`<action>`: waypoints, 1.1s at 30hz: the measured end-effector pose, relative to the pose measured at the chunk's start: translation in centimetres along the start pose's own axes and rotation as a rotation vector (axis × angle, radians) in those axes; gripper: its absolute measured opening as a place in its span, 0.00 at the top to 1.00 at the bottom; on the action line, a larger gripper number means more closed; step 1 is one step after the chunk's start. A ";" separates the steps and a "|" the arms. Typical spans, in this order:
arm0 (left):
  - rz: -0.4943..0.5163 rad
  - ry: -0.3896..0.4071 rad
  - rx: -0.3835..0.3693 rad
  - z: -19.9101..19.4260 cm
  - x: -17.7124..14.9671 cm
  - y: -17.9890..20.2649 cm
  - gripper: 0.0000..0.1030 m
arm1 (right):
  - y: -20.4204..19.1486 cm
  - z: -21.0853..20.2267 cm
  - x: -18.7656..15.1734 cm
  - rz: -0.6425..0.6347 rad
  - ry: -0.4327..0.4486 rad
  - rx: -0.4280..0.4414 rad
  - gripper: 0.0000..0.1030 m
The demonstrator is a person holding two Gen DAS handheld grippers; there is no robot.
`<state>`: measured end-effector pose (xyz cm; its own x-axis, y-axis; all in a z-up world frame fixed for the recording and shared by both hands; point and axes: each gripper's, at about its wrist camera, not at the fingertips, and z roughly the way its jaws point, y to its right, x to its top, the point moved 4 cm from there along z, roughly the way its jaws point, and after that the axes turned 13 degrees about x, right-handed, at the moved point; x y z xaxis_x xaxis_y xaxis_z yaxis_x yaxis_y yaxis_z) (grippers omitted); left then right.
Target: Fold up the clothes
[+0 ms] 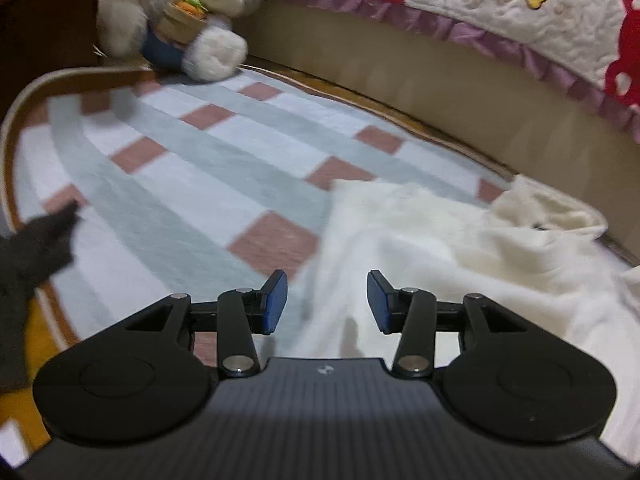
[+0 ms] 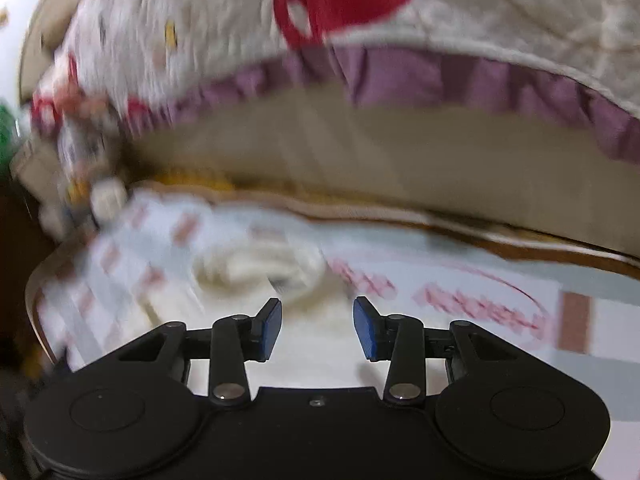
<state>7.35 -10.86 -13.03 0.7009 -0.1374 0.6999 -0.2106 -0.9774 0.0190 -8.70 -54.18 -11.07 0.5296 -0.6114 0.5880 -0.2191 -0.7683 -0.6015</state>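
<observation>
A fluffy white garment [image 1: 460,264] lies rumpled on a checked rug [image 1: 168,168], its left edge running under my left gripper [image 1: 327,300]. That gripper is open and empty, hovering just above the garment's edge. In the blurred right wrist view the same white garment [image 2: 280,272] lies bunched ahead, and my right gripper [image 2: 317,328] is open and empty over its near part.
A grey plush rabbit [image 1: 192,20] sits at the rug's far corner. A bed base [image 1: 420,92] with a quilted white, red and purple cover [image 1: 520,20] runs along the far side. A dark grey cloth [image 1: 28,264] lies at the left edge.
</observation>
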 end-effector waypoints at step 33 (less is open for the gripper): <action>0.733 -0.090 -0.246 14.5 5.4 27.8 0.88 | 6.0 14.1 -1.7 -0.283 -0.076 0.034 0.84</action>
<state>15.13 -41.12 -19.05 0.3746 -0.7576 0.5345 -0.7796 -0.5694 -0.2606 0.69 -55.12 -23.32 0.6257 -0.3568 0.6937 -0.0273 -0.8988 -0.4376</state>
